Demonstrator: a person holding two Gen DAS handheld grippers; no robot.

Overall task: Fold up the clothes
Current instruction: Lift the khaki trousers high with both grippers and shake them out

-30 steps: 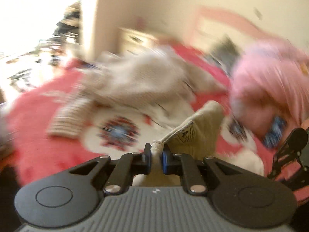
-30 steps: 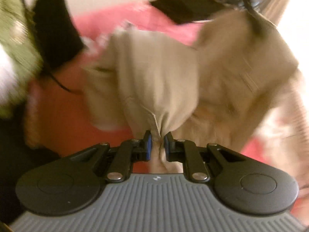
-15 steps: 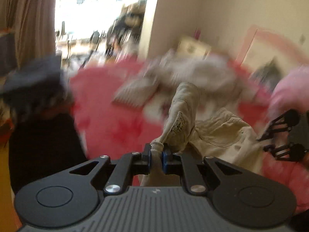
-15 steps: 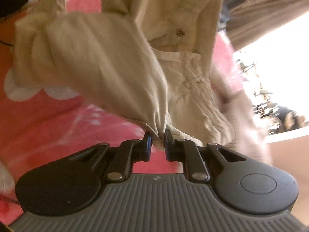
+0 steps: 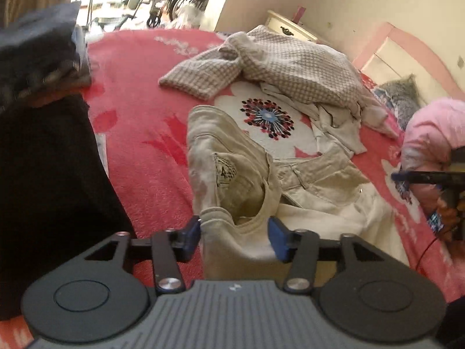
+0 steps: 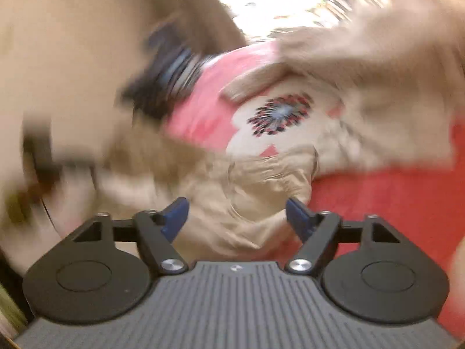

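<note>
Both grippers just released: left gripper (image 5: 234,230) and right gripper (image 6: 237,217) now spread wide, holding nothing. Beige trousers (image 5: 261,180) lie crumpled on the bed (image 5: 139,133), near edge between left jaws. Laid down, fold not started.

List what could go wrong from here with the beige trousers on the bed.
1. The beige trousers lie bunched, waistband gaping; folding them now would likely lock in creases.
2. The open left gripper straddles only the hem, so closing may catch a single layer.
3. The checked sweater and a pale garment lie close behind; spreading the trousers out could drag them along.
</note>
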